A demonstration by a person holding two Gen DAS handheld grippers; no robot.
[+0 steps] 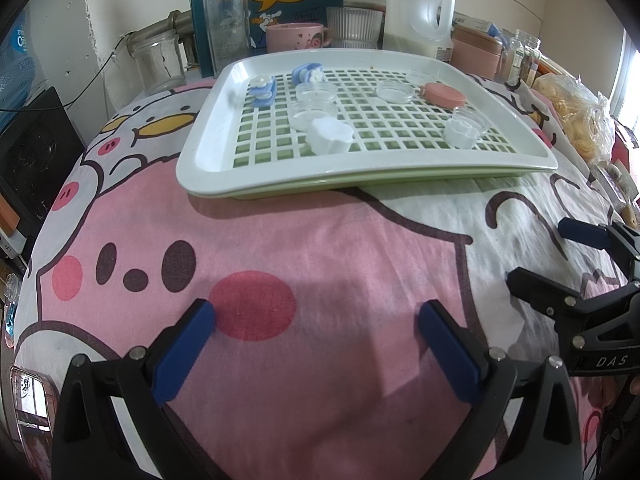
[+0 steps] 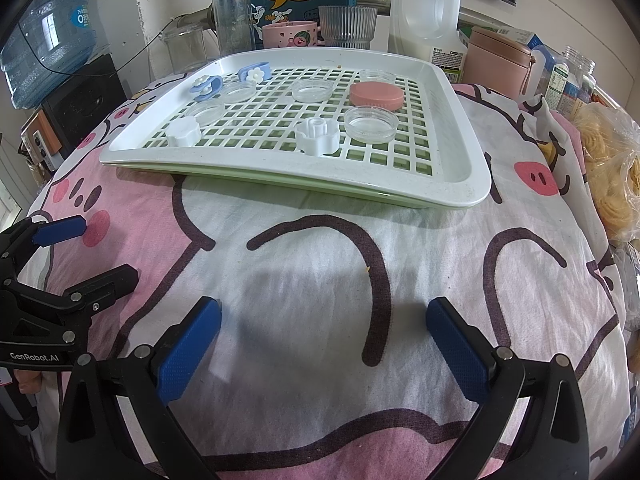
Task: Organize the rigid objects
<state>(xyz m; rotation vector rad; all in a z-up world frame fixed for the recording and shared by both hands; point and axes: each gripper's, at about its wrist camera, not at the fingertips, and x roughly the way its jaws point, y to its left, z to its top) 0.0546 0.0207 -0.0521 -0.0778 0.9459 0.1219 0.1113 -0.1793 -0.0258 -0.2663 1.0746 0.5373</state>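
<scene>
Both tools hovered low over the cartoon-print cloth [image 2: 320, 240] on the desk, side by side. The left tool [image 1: 316, 322] had its fingers spread wide and held nothing; the right tool [image 2: 323, 320] was equally wide and empty. At twelve o'clock sat the white slotted tray [image 1: 208, 148], carrying clear lids [image 2: 372, 123], two white flower-shaped caps [image 2: 318, 140], a pink lid [image 2: 376, 95] and two blue flower clips [image 1: 262, 90].
</scene>
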